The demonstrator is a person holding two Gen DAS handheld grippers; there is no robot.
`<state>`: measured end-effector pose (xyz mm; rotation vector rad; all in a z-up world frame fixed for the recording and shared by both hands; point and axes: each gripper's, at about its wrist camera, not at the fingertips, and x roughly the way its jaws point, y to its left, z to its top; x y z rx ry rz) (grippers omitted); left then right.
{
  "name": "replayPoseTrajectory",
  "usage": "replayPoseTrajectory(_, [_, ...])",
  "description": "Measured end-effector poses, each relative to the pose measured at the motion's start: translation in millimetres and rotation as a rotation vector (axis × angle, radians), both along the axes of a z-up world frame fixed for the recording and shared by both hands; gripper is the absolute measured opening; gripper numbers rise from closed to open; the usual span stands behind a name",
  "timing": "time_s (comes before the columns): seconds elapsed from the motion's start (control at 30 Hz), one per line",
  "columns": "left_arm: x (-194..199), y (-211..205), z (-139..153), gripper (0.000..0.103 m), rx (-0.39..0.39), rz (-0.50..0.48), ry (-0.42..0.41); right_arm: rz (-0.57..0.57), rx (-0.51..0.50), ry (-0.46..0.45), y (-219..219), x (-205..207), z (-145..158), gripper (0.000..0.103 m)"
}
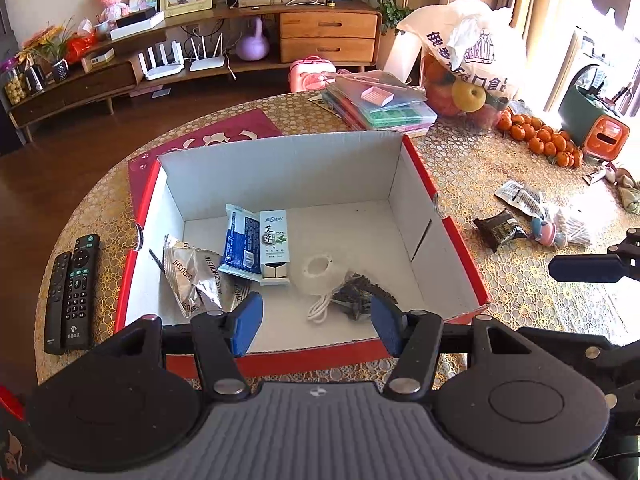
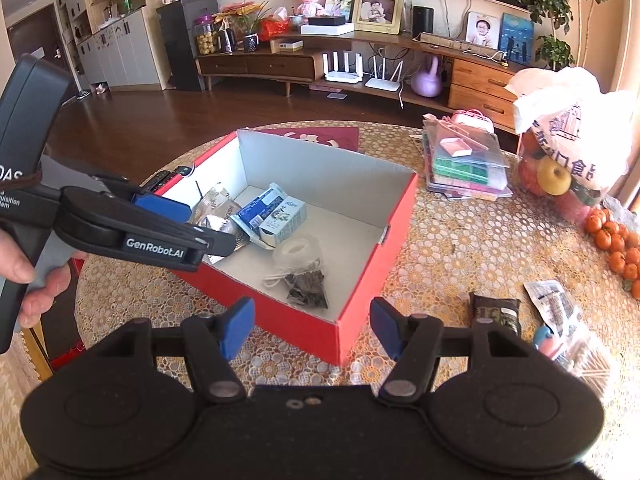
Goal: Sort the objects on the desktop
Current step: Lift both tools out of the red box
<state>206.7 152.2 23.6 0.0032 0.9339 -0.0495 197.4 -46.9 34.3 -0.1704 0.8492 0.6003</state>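
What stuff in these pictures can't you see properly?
- Silver snack packet: right wrist view, partly behind the left gripper.
- Two remotes: right wrist view, mostly hidden by the red box wall and that gripper.
- Pink-and-blue item: right wrist view, partly hidden by the right gripper's body; what it is stays unclear.
- Dark bag's contents: left wrist view, too small.

Home living room, TV cabinet point(image 2: 360, 60), family photos point(image 2: 378, 9)
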Motion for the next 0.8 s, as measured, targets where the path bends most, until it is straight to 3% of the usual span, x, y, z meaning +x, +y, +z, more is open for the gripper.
replayPoseTrajectory(0.6, [-38.1, -47.7, 4.3, 0.059, -0.039, -0.057, 0.005, -0.103, 0.036, -0.023, -76.1, -27.1, 5.6, 0.065])
replayPoseTrajectory(0.67, [-41.8, -53.1, 5.0, 0.061, -0.04, -0.061, 0.003, -0.112, 0.036, -0.03, -84.6, -29.8, 5.8, 0.065])
replayPoseTrajectory(0.73, [-45.5, -58.7, 6.3, 0.071, -0.036, -0.061, -0.006, -0.123, 0.039, -0.03, -92.5, -31.1, 5.1, 0.071])
replayPoseTrajectory(0.8, [-48.2, -64.7, 7.1, 0.071, -0.033, -0.066, -0.009, -0.135, 0.043, -0.032, -101.3, -32.5, 3.9, 0.071])
